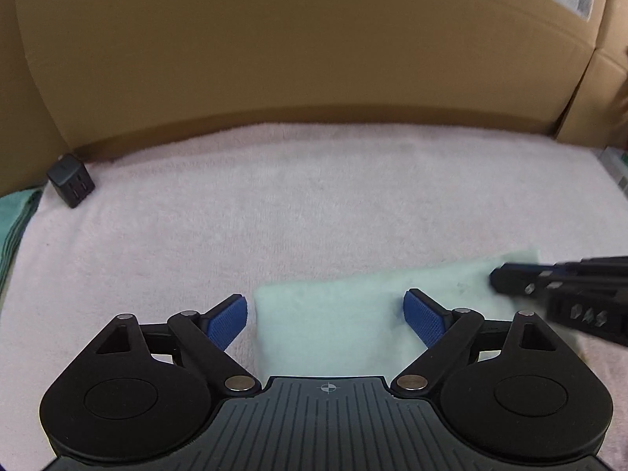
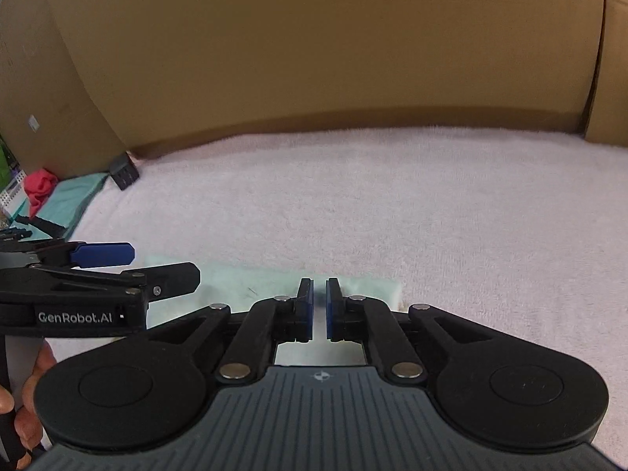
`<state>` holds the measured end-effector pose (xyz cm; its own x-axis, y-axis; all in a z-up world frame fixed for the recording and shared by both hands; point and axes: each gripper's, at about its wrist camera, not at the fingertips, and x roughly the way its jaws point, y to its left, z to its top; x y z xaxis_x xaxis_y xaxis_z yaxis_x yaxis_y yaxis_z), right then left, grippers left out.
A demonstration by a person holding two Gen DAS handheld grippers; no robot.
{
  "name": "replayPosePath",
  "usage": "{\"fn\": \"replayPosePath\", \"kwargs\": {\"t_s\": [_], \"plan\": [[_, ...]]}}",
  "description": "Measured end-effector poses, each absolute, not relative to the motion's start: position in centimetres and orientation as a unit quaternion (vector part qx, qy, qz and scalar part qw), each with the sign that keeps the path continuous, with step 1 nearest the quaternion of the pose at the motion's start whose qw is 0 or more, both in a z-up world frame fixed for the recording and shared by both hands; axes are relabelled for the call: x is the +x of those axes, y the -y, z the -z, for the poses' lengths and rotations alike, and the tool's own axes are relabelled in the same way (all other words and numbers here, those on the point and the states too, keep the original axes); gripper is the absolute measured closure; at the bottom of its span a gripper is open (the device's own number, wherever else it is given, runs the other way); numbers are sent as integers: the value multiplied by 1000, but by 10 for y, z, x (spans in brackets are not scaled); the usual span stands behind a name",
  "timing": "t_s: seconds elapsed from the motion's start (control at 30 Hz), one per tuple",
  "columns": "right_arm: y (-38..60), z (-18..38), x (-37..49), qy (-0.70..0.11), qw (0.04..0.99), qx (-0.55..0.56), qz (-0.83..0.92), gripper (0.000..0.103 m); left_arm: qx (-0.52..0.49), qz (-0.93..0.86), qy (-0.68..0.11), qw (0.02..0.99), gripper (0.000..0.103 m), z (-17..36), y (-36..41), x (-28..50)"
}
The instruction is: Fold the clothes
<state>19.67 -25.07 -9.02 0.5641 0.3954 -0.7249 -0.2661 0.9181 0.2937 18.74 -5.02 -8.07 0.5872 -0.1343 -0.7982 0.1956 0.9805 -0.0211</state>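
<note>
Left tongs [image 1: 325,314] are gaping wide over a folded pale-green cloth [image 1: 333,329], pads clear of it. Right tongs [image 2: 320,306] are sitting drawn together above the cloth's far edge, which is lying flat on the pink-towelled counter [image 1: 274,204] before a cardboard wall [image 1: 306,39].

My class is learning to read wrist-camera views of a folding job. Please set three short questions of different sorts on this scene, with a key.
1. True or false: the left tool is open.
2. Which colour is the folded cloth under both tools? A red, B pale green, C black.
3. Fill in: the small black charger sits on the pink ____.

Key:
1. True; its blue pads stand wide apart.
2. B.
3. Towel. The right tool is shut; whether it pinches the cloth cannot be told.
</note>
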Motion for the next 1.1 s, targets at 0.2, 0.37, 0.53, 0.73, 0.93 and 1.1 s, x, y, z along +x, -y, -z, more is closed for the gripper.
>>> {"fn": "replayPosePath", "kwargs": {"t_s": [0.2,0.37,0.53,0.73,0.93,1.1], "plan": [[293,73,192,-402,904,92,-115,95,-17,70,-419,905,5,65,17,181],[270,58,166,-387,902,77,-177,95,53,50,-369,927,5,46,36,164],[245,78,142,-407,889,-6,-208,93,123,33,-381,916,5,72,43,151],[274,63,136,-379,912,31,-157,84,63,24,-397,915,5,82,14,149],[268,70,111,-377,907,3,-190,54,25,70,-371,926,5,52,9,118],[275,77,105,-376,909,22,-178,52,93,56,-370,923,6,83,33,110]]}}
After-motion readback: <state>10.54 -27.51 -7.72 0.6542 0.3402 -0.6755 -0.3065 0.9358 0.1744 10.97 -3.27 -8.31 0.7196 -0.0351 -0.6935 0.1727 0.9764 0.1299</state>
